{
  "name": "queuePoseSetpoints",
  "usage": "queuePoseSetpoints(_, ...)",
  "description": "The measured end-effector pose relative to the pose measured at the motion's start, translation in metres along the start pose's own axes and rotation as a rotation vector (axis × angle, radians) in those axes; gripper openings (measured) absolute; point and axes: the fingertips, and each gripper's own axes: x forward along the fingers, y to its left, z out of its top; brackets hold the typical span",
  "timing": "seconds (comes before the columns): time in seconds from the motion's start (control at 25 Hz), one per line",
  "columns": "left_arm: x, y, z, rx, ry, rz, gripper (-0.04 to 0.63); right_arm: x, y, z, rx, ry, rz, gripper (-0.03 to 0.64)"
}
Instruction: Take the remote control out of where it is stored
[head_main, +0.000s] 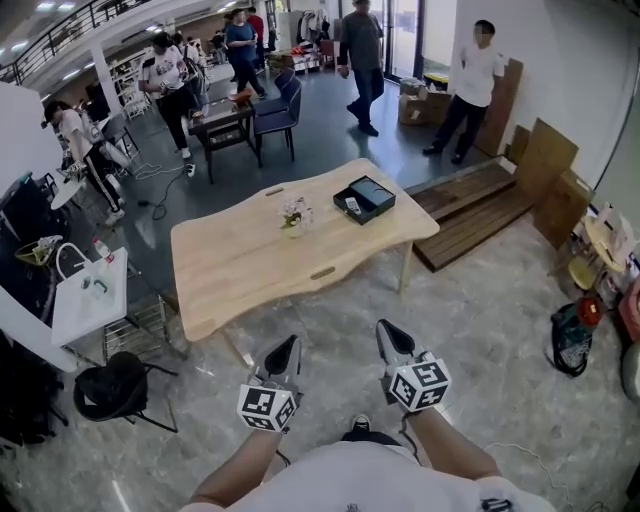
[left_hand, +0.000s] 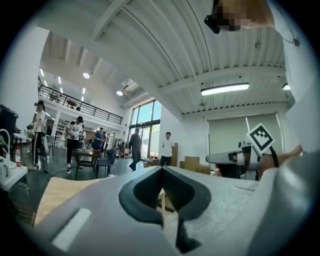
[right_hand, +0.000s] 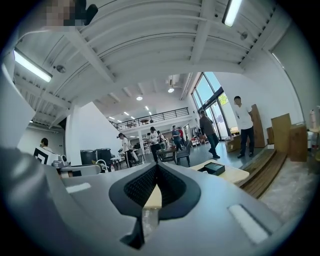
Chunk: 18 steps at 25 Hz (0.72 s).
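Note:
An open black box (head_main: 365, 198) lies on the far right corner of the light wooden table (head_main: 250, 265). Inside it, at its left end, is a small pale oblong thing (head_main: 352, 205) that may be the remote control; it is too small to tell. Both grippers hang well short of the table, above the floor near my body. My left gripper (head_main: 287, 350) and my right gripper (head_main: 389, 333) have their jaws together, with nothing between them. In the right gripper view the box (right_hand: 214, 168) shows far ahead on the table, beyond the gripper (right_hand: 156, 167). The left gripper (left_hand: 161, 170) points over the table's near edge (left_hand: 55, 192).
A small vase of flowers (head_main: 294, 217) stands mid-table. Wooden pallets (head_main: 470, 205) lie to the right of the table. A white side table (head_main: 88, 295) and a black stool (head_main: 115, 388) are at the left. Several people stand at the back, by a dark table and chairs (head_main: 245, 120).

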Motion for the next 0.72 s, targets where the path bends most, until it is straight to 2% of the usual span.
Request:
queuePoseSetpoints(0.4,0.076,0.006,0.0,0.008,0.002,0.057,0.0,0.047,-0.061,0.015,0.008,0.011,0.052,0.027)
queuePoseSetpoints(0.72,0.117,0.0,0.001,0.02,0.005,0.095,0.0,0.073,-0.104,0.021,0.026,0.016,0.081,0.028)
